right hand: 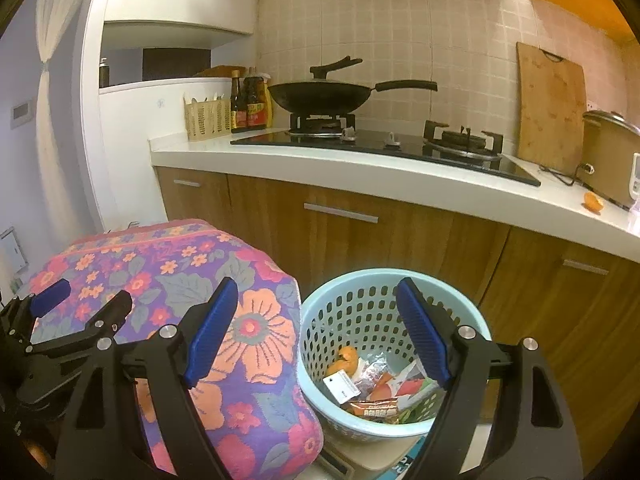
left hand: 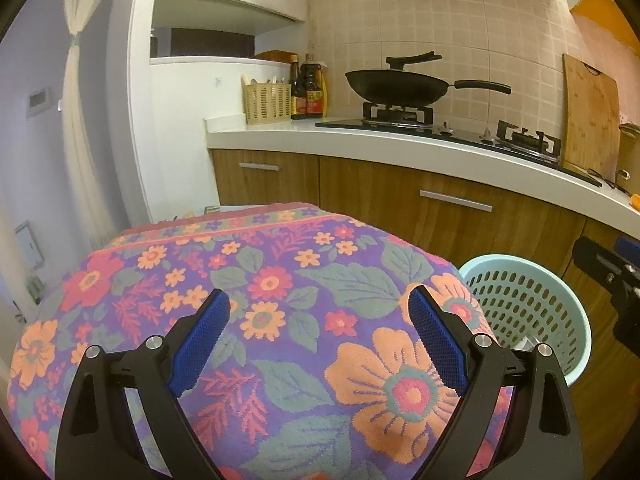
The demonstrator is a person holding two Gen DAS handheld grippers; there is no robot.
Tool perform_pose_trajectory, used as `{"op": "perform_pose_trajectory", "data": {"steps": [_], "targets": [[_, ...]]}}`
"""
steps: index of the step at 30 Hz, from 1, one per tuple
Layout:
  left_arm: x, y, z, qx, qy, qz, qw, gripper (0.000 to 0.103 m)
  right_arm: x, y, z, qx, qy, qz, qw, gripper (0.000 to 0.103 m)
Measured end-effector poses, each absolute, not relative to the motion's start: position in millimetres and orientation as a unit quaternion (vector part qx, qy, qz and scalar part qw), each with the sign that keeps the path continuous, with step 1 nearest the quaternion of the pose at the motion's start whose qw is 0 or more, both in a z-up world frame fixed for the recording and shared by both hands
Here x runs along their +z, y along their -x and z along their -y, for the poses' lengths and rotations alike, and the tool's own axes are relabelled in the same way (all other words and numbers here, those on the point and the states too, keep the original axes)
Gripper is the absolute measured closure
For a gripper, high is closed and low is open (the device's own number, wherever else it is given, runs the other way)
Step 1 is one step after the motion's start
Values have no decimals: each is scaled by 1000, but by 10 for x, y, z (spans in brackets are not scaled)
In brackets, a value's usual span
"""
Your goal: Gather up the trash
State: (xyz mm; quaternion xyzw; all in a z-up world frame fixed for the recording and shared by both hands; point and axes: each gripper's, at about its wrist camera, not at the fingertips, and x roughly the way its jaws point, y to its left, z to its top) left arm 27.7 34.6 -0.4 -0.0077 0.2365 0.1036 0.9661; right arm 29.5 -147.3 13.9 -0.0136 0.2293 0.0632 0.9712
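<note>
A light blue perforated trash basket [right hand: 340,312] stands beside a floral cloth-covered surface [right hand: 168,264]. It holds wrappers [right hand: 372,408], a white tag and orange peel [right hand: 346,358]. My right gripper [right hand: 316,332] is open and empty, hovering above the basket's near-left rim. My left gripper [left hand: 320,340] is open and empty above the floral cloth [left hand: 260,280]; it also shows at the left of the right wrist view [right hand: 80,300]. The basket shows at the right of the left wrist view [left hand: 532,304]. A piece of orange peel [right hand: 593,201] lies on the counter at the right.
A white counter [right hand: 360,168] carries a gas hob with a black wok [right hand: 324,96], sauce bottles [right hand: 250,100], a utensil basket [right hand: 206,118], a wooden cutting board [right hand: 552,108] and a rice cooker [right hand: 608,152]. Wooden cabinets [right hand: 360,240] stand below it.
</note>
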Motion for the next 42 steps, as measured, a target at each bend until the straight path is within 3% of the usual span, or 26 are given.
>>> {"op": "perform_pose_trajectory", "data": {"steps": [42], "targets": [[-2,-289,-306,100,-1,-243,965,15,74,-303,1400,77,6,-244,967,25]]}}
